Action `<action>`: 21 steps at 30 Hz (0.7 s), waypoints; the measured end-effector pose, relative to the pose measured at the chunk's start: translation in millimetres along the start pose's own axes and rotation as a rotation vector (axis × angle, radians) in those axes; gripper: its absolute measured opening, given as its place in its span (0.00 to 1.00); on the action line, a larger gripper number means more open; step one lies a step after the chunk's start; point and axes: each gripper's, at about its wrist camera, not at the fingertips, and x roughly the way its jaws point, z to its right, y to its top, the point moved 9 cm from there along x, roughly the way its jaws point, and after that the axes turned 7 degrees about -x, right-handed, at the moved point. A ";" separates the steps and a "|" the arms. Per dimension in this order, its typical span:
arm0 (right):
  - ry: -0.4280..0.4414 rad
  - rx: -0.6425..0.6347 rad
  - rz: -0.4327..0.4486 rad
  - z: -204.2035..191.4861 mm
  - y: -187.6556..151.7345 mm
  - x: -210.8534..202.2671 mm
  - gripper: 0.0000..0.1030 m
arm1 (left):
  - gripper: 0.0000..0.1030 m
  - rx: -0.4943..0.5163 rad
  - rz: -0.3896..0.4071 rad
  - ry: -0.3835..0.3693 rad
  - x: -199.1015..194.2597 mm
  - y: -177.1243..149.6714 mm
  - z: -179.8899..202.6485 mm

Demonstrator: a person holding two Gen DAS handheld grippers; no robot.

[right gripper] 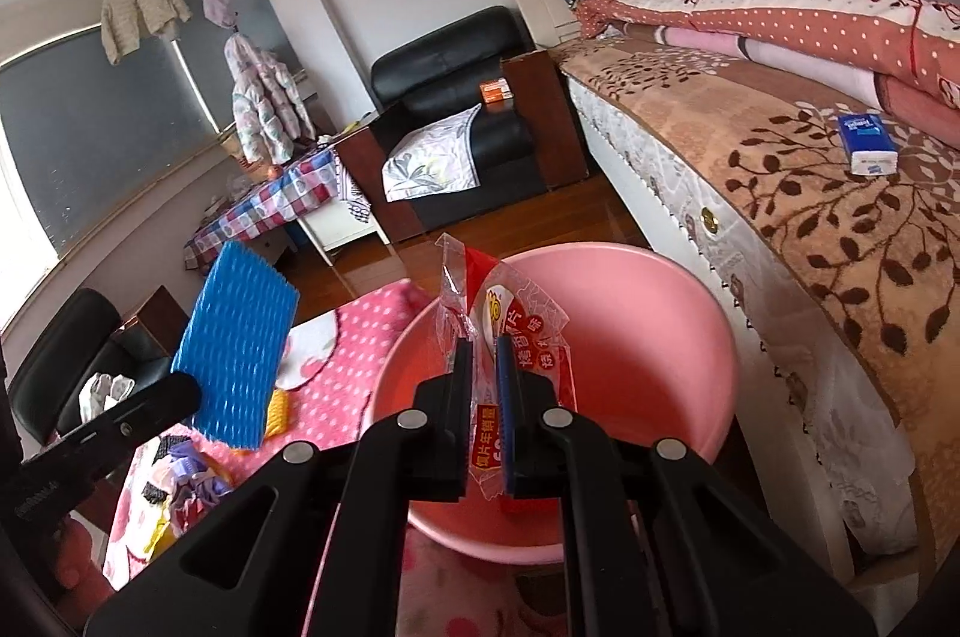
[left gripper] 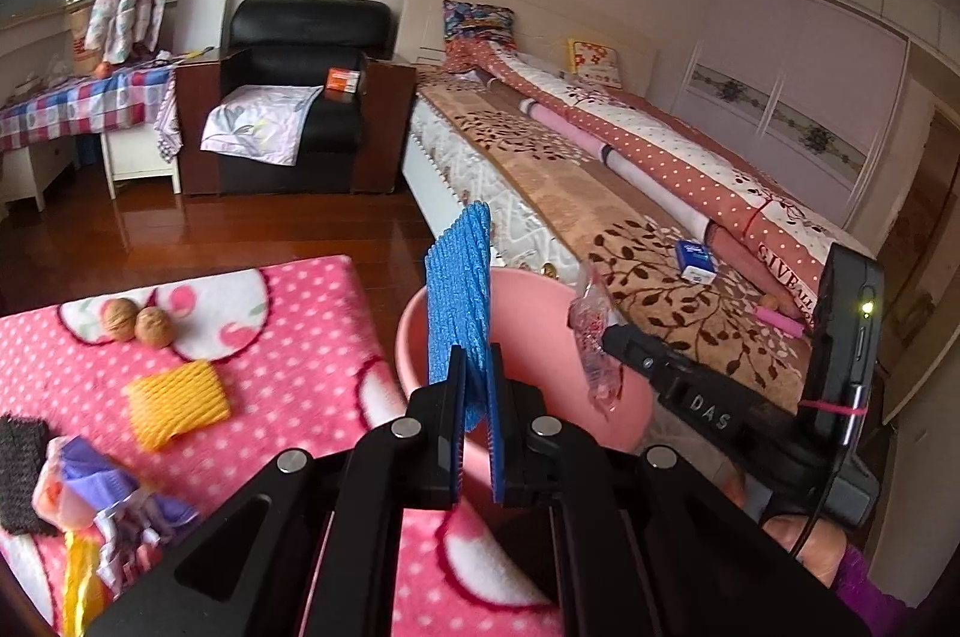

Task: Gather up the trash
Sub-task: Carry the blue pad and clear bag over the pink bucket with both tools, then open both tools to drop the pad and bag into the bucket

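The soft foam net sheet point(left gripper: 459, 301) is bright blue with a bumpy net pattern. The round plastic basin point(right gripper: 648, 313) is pink all over. The crinkly see-through snack wrapper point(right gripper: 516, 331) has red and white parts with red writing on it. The fluffy blanket point(left gripper: 288, 337) is pink with small white dots and big white shapes edged in dark pink. The foam net pad point(left gripper: 178, 401) on it is yellow-orange. The two round walnuts point(left gripper: 138, 322) are brown. The bed cover point(right gripper: 840, 193) is tan with dark brown leaves. The small tissue pack point(right gripper: 867, 141) is blue and white.
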 end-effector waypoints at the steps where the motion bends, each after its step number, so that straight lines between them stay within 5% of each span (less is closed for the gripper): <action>1: -0.005 0.004 -0.001 3.6 -0.4 1.1 0.08 | 0.05 0.000 -0.007 -0.007 5.6 0.2 3.1; 21: -0.027 0.070 -0.073 39.6 -21.3 24.6 0.08 | 0.05 -0.031 -0.145 -0.025 81.1 -24.2 13.1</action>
